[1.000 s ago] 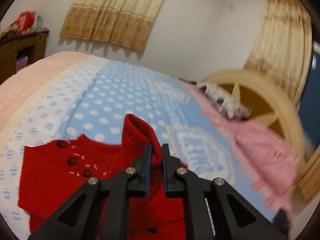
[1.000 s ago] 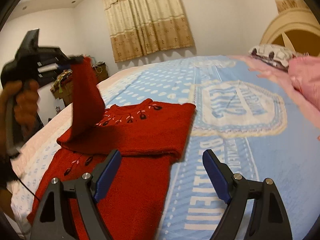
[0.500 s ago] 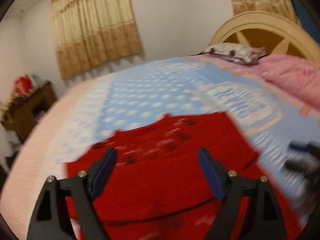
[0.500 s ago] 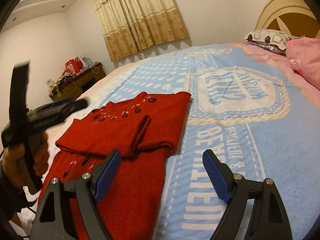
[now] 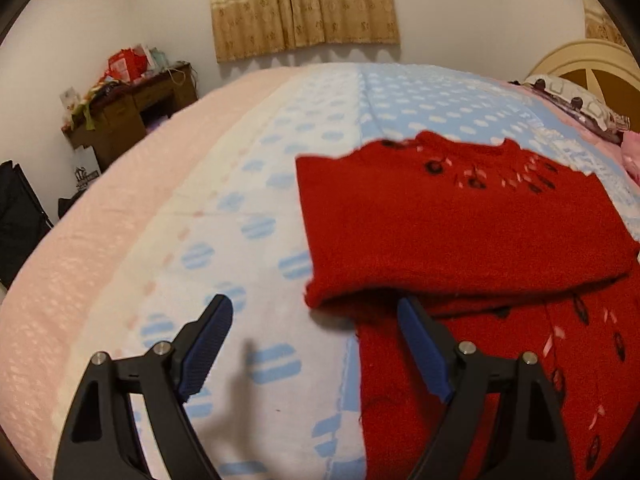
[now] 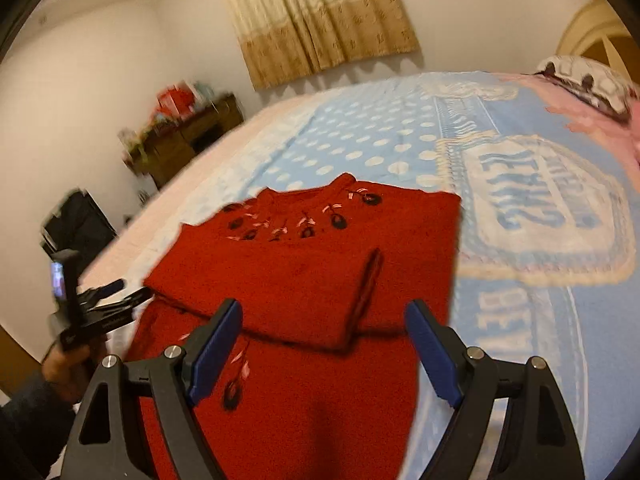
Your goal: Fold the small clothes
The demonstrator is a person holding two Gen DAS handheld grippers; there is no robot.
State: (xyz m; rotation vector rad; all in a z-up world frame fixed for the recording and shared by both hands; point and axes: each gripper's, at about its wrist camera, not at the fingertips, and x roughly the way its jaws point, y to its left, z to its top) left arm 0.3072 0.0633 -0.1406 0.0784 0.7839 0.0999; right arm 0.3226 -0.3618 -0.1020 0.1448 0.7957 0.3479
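A red knitted sweater [image 5: 460, 232] [image 6: 304, 272] with dark flower embroidery lies flat on the bed, both sleeves folded across its chest. In the left wrist view my left gripper [image 5: 314, 306] is open and low over the sweater's left edge. The folded sleeve's corner lies just beyond its fingertips, not pinched. My right gripper [image 6: 323, 306] hovers over the sweater's lower middle, near the folded sleeve cuff [image 6: 368, 292]. Its jaws are closing, still wide apart, with nothing pressed between the pads. The right wrist view also shows the left gripper [image 6: 120, 292], held by a hand [image 6: 68, 364].
The bed wears a blue dotted bedspread [image 5: 248, 232] with a pink border at its left side. A pillow [image 5: 580, 104] and a cream headboard [image 5: 592, 64] are at the far right. A cluttered wooden desk [image 5: 132, 112] and a black chair [image 5: 16, 216] stand beyond the bed's left side.
My left gripper let go of the sleeve, opened wide and dropped to the sweater's left edge. The sleeve now lies folded across the chest. My right gripper shifted left over the sweater.
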